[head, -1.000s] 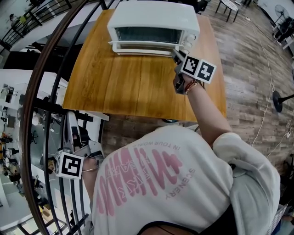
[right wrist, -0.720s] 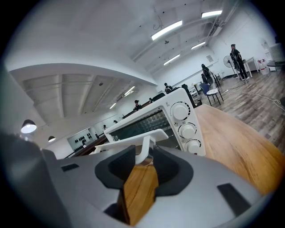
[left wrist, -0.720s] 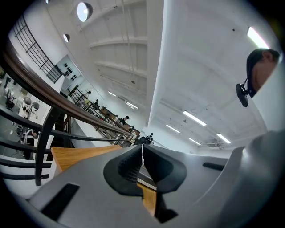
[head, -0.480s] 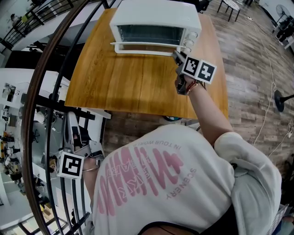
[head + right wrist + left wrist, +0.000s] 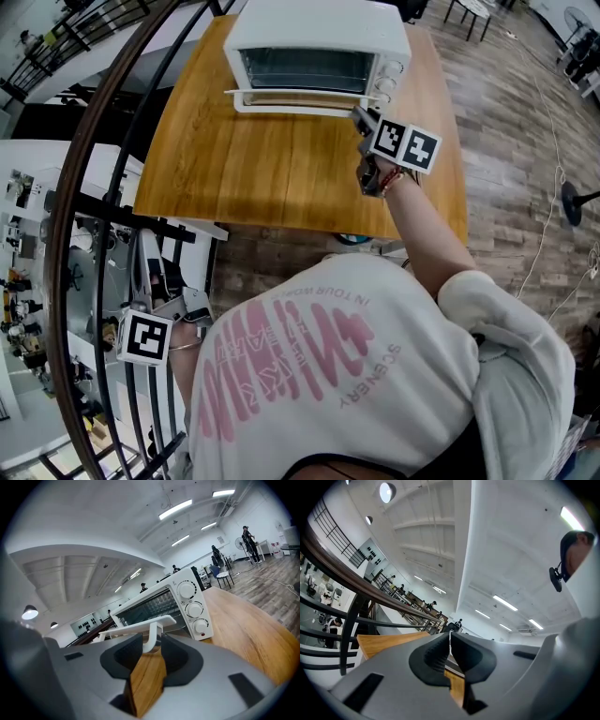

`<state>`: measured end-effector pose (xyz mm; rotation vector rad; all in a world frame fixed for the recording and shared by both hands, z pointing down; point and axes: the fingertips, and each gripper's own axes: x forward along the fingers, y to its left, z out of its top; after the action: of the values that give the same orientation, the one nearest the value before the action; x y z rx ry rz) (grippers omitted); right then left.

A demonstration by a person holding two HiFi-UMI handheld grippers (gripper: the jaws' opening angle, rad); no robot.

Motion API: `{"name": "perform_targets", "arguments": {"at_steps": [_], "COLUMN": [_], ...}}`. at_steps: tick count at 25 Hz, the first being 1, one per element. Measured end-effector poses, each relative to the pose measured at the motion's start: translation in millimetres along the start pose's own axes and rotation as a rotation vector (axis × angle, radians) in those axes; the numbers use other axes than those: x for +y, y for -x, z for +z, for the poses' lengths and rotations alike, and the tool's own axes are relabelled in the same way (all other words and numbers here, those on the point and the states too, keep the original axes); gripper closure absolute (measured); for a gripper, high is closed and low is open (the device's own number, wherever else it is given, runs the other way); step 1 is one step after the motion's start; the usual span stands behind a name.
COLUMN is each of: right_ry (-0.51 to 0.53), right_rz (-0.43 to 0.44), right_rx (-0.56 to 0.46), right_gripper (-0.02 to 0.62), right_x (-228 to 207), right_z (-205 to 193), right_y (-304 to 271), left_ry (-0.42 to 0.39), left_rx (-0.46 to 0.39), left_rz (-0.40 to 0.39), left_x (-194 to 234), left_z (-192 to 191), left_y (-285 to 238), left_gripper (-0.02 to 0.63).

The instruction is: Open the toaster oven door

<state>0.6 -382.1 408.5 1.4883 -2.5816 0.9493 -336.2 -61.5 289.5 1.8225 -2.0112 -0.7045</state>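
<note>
Toaster oven (image 5: 319, 37) at twelve o'clock on wooden table (image 5: 272, 169), right gripper (image 5: 152, 642) jaws closing around its door handle (image 5: 136, 626) post, left gripper (image 5: 450, 644) at seven o'clock, jaws together, empty.

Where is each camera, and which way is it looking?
Head view: on the person's head, looking steeply down at the toaster oven on the table; shows the shirt and right arm.
Left gripper view: on the left tool, by the railing, pointing up at the ceiling; its jaws together, empty.
Right gripper view: on the right tool, facing the oven front; its jaws are closing around the door handle.
Shared: head and right gripper views both show the oven.
</note>
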Motion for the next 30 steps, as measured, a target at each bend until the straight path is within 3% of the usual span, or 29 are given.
{"name": "perform_targets", "arguments": {"at_steps": [30], "right_ry": [0.033], "right_rz": [-0.040], "right_rx": [-0.010], "right_gripper": [0.464], "right_x": [0], "right_z": [-6], "right_y": [3], "left_ry": [0.009], "left_rx": [0.027], "left_rz": [0.007], "left_x": [15], "left_z": [-7], "left_y": [-5], "left_gripper": [0.581]}}
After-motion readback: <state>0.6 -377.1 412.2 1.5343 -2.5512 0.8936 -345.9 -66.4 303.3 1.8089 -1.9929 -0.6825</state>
